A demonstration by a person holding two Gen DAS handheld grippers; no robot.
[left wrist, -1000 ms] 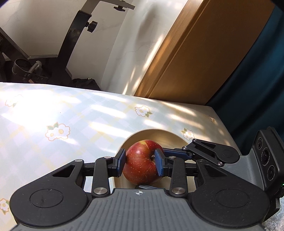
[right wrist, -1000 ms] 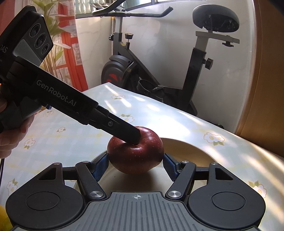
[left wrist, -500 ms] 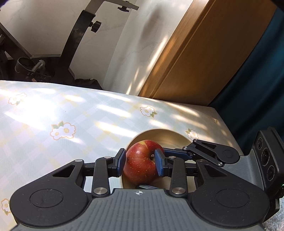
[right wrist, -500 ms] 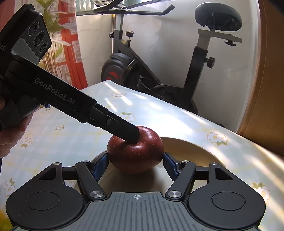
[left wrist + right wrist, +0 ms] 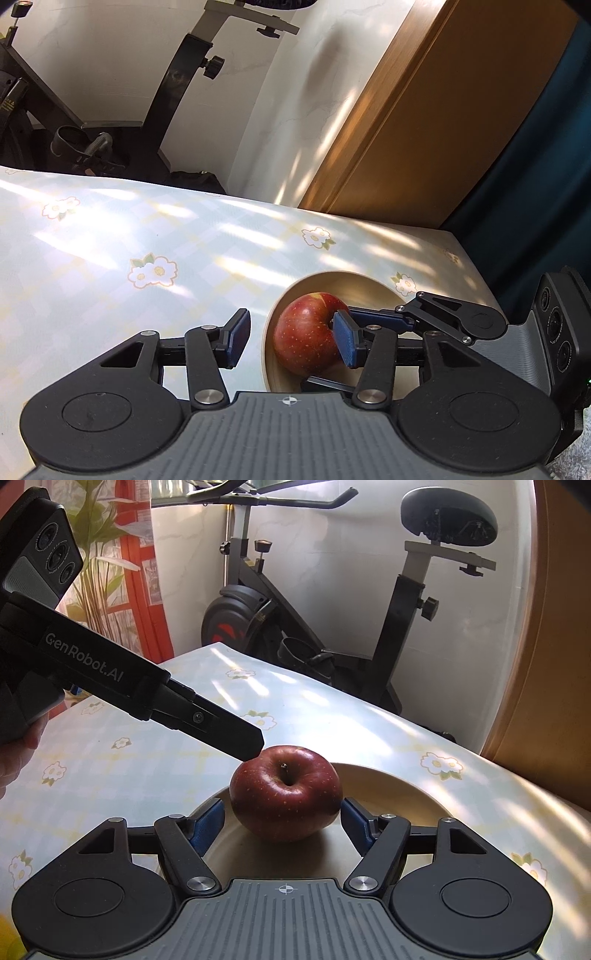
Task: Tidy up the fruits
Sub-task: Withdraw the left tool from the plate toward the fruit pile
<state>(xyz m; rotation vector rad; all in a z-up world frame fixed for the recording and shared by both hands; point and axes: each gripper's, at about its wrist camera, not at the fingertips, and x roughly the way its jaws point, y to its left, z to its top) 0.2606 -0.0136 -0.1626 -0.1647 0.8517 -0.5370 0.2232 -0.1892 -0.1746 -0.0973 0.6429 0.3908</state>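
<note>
A red apple (image 5: 284, 794) sits stem up in a shallow cream bowl (image 5: 399, 786) on the flowered tablecloth. My right gripper (image 5: 282, 821) is open, its blue pads flanking the apple with a thin gap on each side. In the left wrist view the apple (image 5: 306, 332) lies between the jaws of my left gripper (image 5: 291, 341), which are opening: the left pad stands well clear of it and the right pad stays close against its side. One of the left gripper's fingers (image 5: 236, 734) hovers by the apple's upper left. The bowl (image 5: 354, 284) shows behind the apple.
An exercise bike (image 5: 280, 602) stands past the table's far edge. A wooden door (image 5: 424, 122) and a dark curtain (image 5: 546, 166) rise at the right. A hand (image 5: 14, 746) holds the left gripper. Something yellow (image 5: 5, 934) peeks in at the lower left corner.
The left gripper's jaws have spread off the apple, the left pad swinging well away. Its finger has pulled back from the apple's top, baring the stem. The right gripper has stayed put.
</note>
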